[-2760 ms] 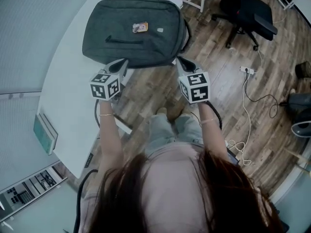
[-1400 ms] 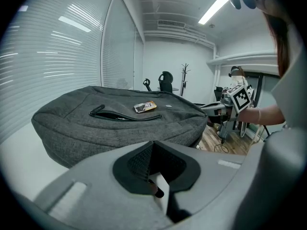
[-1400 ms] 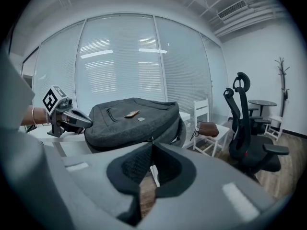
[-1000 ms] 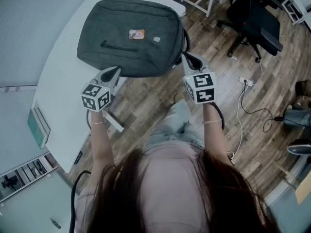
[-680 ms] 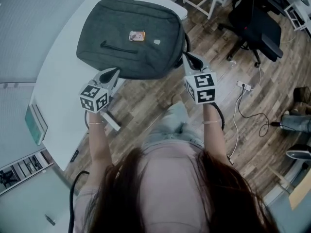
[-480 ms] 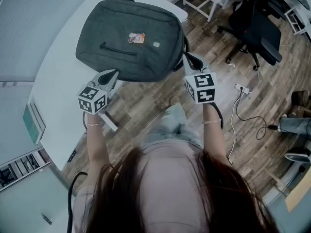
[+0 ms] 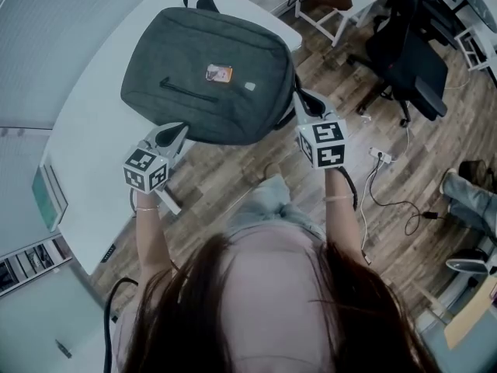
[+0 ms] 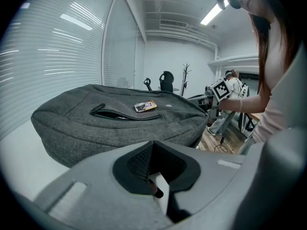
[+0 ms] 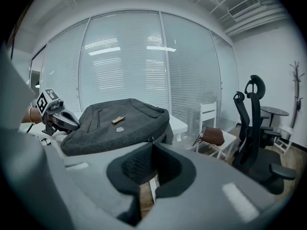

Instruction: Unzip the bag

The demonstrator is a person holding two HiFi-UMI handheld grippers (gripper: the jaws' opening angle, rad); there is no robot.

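Grey bag (image 7: 206, 72) lies on the far side of the white table (image 7: 85, 130). My left gripper (image 7: 177, 130) is closed and empty at its near edge. My right gripper (image 7: 299, 95) is pinched together at its right corner (zip pull unclear). I'd brace with the left and pull steadily along the seam.

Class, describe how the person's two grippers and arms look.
The left gripper and right gripper are light grey, with tapering jaws and black pads, each with a white cube of black square markers. A dark cable trails from the right one. Thin bracelets on both wrists.
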